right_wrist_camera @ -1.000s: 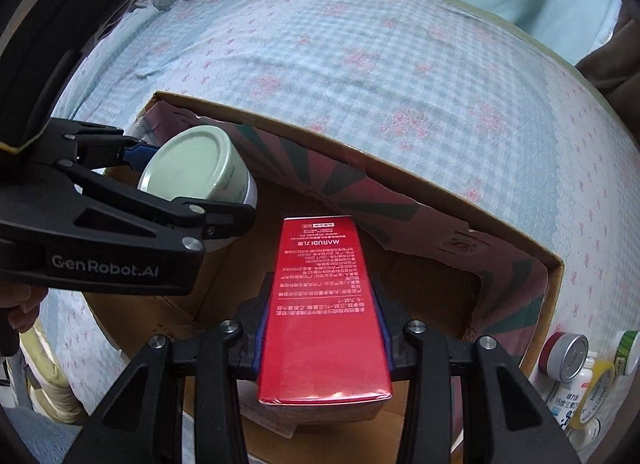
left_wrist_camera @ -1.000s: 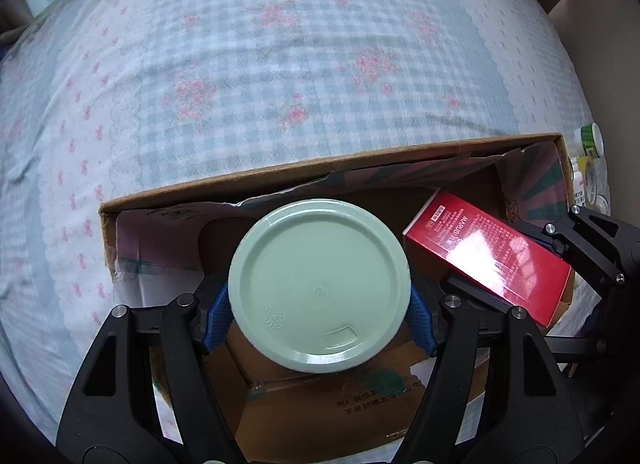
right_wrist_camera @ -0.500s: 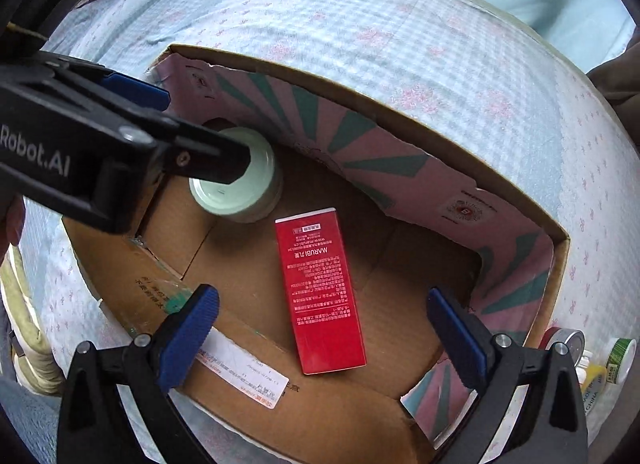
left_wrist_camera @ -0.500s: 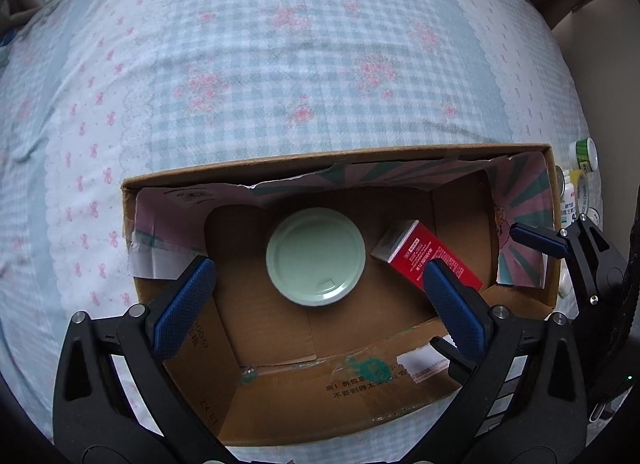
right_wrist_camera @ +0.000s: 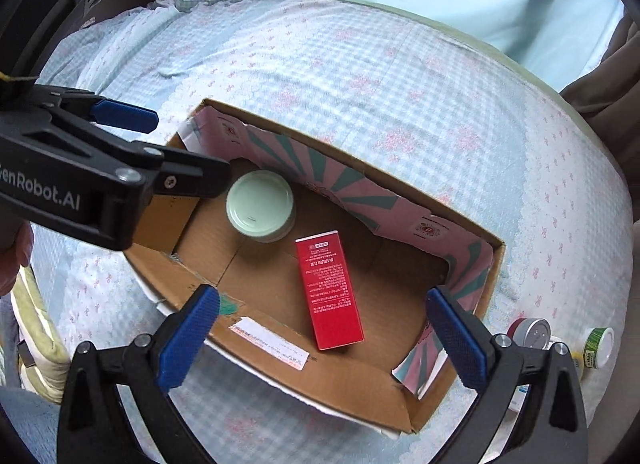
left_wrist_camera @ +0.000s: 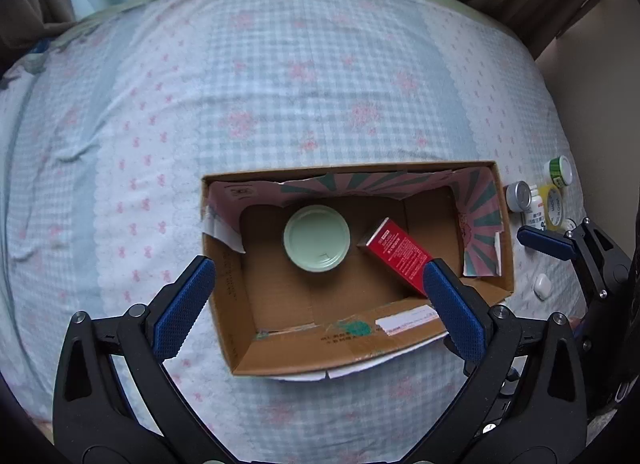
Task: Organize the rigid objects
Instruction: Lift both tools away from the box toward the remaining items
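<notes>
Both grippers hang released above the cardboard box [left_wrist_camera: 360, 348] that sits on the bed [left_wrist_camera: 280, 84], jaws spread wide and holding nothing. The left gripper [left_wrist_camera: 320, 304] hovers over the box's near wall; the right gripper [right_wrist_camera: 320, 340] hovers over the near right part of the box.

Inside, a pale green lidded jar [left_wrist_camera: 317, 237] stands upright on the box floor toward the far wall, lid facing up. Just beside it lies the red carton [right_wrist_camera: 329, 289], flat on a broad face. In the right wrist view its long axis runs from the jar toward the near wall, slightly slanted, with the printed end panel nearest the jar; the two look close, perhaps touching.

More items wait on the bed beyond the box's right wall: a silver-capped tin [left_wrist_camera: 518, 195], a green-capped bottle [left_wrist_camera: 559, 170] and a small white piece [left_wrist_camera: 543, 286].

The likely step is fetching the next of these. Doing it well means clearing the box rim before swinging right, approaching one container squarely, and closing on its body without toppling its close-packed neighbours on soft bedding.
</notes>
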`<state>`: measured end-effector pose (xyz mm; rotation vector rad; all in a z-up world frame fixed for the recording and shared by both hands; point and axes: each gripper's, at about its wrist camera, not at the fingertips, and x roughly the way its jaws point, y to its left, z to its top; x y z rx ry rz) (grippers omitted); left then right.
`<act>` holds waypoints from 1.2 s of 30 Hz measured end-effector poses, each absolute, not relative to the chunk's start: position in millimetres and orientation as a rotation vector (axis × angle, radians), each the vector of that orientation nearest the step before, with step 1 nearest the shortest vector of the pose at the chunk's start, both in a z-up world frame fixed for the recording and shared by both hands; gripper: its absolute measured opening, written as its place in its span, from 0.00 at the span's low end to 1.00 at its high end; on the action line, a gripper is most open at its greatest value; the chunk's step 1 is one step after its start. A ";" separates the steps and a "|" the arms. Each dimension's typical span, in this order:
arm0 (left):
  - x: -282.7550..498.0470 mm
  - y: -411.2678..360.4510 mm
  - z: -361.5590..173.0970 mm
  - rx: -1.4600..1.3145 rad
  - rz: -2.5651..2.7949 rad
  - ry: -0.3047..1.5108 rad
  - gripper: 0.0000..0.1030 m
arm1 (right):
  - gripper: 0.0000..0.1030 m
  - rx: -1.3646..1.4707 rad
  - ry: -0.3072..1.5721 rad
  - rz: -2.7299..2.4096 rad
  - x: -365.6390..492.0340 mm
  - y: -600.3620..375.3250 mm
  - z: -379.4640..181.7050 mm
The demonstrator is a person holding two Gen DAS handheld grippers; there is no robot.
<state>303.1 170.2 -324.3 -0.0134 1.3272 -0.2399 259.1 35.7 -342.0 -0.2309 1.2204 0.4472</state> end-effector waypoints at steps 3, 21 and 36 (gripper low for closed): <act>282.1 181.2 -286.7 0.008 -0.222 1.268 1.00 | 1.00 -0.183 1.197 0.414 241.9 36.7 -311.2; 168.7 143.4 -132.1 -0.059 -0.413 0.987 1.00 | 1.00 0.046 1.044 -0.050 106.1 -50.3 -160.3; 135.9 -14.4 -128.0 -0.001 -0.469 0.980 1.00 | 1.00 0.140 1.000 -0.274 36.8 -204.1 -149.8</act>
